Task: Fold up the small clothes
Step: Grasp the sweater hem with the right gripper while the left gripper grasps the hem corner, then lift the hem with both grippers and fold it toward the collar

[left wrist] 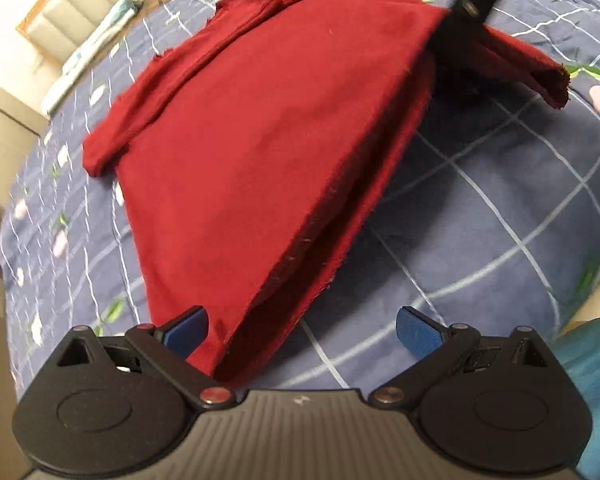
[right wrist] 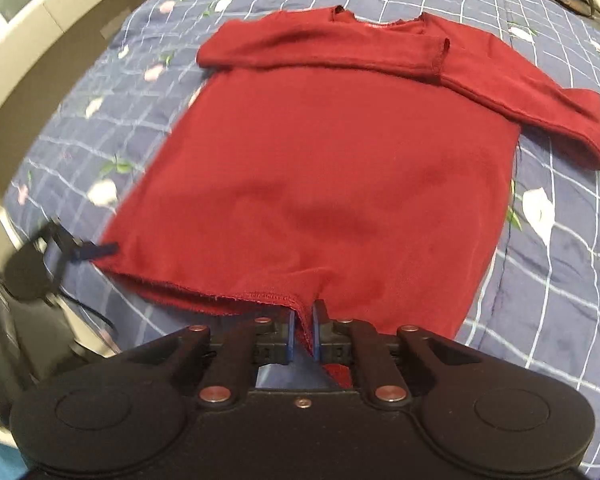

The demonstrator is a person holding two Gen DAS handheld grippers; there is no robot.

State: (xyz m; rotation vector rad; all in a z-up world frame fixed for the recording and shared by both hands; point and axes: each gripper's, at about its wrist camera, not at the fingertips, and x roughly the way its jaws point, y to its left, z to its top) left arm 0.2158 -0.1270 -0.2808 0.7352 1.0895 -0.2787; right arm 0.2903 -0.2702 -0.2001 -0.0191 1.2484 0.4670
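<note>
Obs.: red long-sleeved shirt (right wrist: 320,168) lies on the blue checked floral bedspread (right wrist: 560,264), neckline at the far end, both sleeves crossed over the chest. Hem edge is nearest me and raised off the bed.

My right gripper (right wrist: 304,330): blue pads clenched on a pinch of the stitched hem, off-centre toward the shirt's right side. Cloth runs down between the pads and bunches behind them. Hem sags between this grip point and the far left corner.

My left gripper (left wrist: 302,334): released, blue pads (left wrist: 414,330) spread wide. The near hem corner of the shirt lies between them, close against the left pad; I cannot tell whether it touches. Nothing is pinched. In the right wrist view the left gripper shows blurred at the shirt's left hem corner.

From the left wrist view, the right gripper appears as a dark shape at the lifted far corner, with the fabric draping over and a fold hanging beyond it.
</note>
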